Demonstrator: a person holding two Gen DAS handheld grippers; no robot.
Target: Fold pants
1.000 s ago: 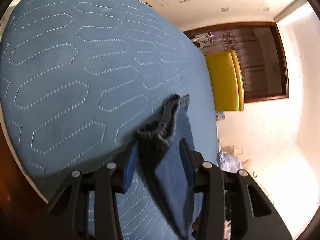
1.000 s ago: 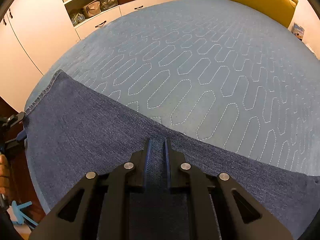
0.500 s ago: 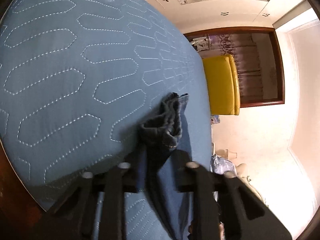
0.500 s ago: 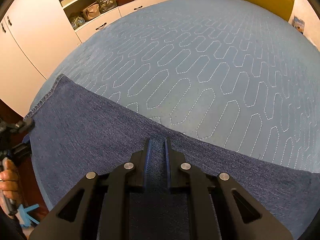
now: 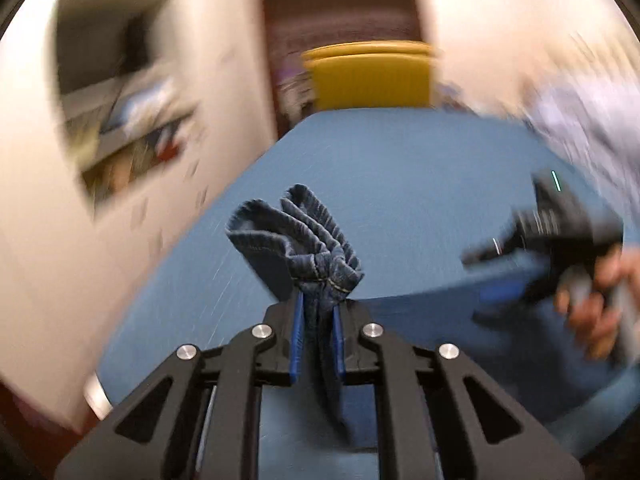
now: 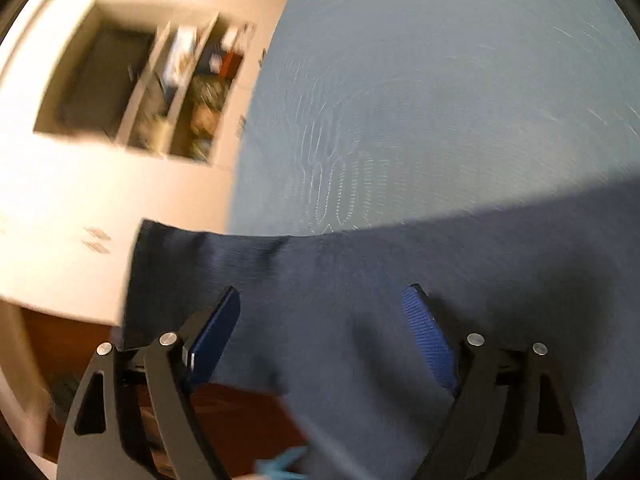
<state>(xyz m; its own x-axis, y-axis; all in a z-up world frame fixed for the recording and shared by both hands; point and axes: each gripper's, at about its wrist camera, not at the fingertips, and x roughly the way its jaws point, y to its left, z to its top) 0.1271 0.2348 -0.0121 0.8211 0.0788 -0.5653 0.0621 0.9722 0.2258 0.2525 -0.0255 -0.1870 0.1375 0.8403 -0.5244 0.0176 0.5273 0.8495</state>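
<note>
A blue quilted bedcover [image 5: 400, 168] with pale stitched outlines spreads across the bed. Beyond its far edge stands a yellow chair [image 5: 370, 76] before a dark wood-framed doorway [image 5: 340, 12]. Beside the bed, white cupboards [image 6: 92, 208] hold an open shelf recess [image 6: 160, 80] full of blurred clutter. Reddish-brown flooring [image 6: 240, 424] shows below the bed's edge.

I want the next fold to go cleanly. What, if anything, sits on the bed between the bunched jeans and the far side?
Nothing visible: the left gripper is shut on the jeans, and the blue bed beyond looks bare. The right gripper, just opened, is off to the right. Blur hides small things.
</note>
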